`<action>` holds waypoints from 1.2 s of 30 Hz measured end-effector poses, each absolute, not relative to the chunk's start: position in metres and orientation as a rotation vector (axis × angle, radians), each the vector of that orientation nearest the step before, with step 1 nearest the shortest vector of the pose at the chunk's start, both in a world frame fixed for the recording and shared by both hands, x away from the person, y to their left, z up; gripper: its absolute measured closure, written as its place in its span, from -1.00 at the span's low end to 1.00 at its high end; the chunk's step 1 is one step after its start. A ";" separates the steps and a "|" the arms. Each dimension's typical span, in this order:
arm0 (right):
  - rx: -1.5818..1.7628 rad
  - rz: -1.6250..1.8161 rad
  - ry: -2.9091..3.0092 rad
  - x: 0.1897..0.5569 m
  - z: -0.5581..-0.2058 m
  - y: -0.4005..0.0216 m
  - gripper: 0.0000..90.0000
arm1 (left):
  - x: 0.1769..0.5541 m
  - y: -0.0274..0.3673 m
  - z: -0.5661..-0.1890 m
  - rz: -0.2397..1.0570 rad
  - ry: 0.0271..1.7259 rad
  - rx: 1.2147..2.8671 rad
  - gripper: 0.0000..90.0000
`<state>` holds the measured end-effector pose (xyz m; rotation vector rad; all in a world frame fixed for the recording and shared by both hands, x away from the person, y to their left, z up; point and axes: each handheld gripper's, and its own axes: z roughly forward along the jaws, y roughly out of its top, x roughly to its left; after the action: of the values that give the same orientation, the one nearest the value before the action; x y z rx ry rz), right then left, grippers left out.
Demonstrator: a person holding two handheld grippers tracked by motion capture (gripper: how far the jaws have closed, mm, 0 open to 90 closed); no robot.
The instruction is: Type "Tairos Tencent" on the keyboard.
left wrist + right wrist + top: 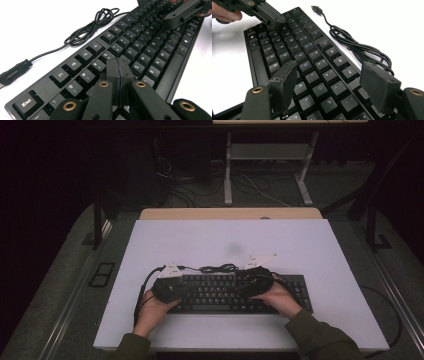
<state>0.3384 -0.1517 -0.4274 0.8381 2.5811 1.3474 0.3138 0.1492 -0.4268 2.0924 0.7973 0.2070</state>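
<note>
A black keyboard (225,292) lies near the front of the white table top (230,240). My left gripper (175,287) hovers over its left half, jaws pressed shut on nothing, the tips (120,70) low over the letter keys (136,67). My right gripper (252,285) hangs over the right half with its pads (283,85) wide open above the keys (320,88) and nothing between them. The keyboard's black cable (220,268) lies coiled just behind it, its plug (317,9) loose on the table. In each gripper view the other gripper shows farther along the keys.
A person's hands and green sleeves (320,337) come in from the front edge. A wooden desk edge (230,213) runs behind the white top. Beyond it stand white desk legs (228,170) and loose floor cables (260,187).
</note>
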 end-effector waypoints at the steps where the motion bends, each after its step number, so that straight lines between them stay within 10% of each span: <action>1: 0.838 1.348 2.580 0.338 -0.427 -0.152 -0.34 | 0.315 0.150 -0.427 0.209 0.797 2.096 0.97; 36: 0.842 1.348 2.576 0.338 -0.427 -0.152 -0.34 | 0.320 0.144 -0.436 0.213 0.800 2.140 0.97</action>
<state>0.3384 -0.1520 -0.4270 0.8417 2.5758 1.3482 0.3204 0.1442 -0.4363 2.1403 0.8005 0.2134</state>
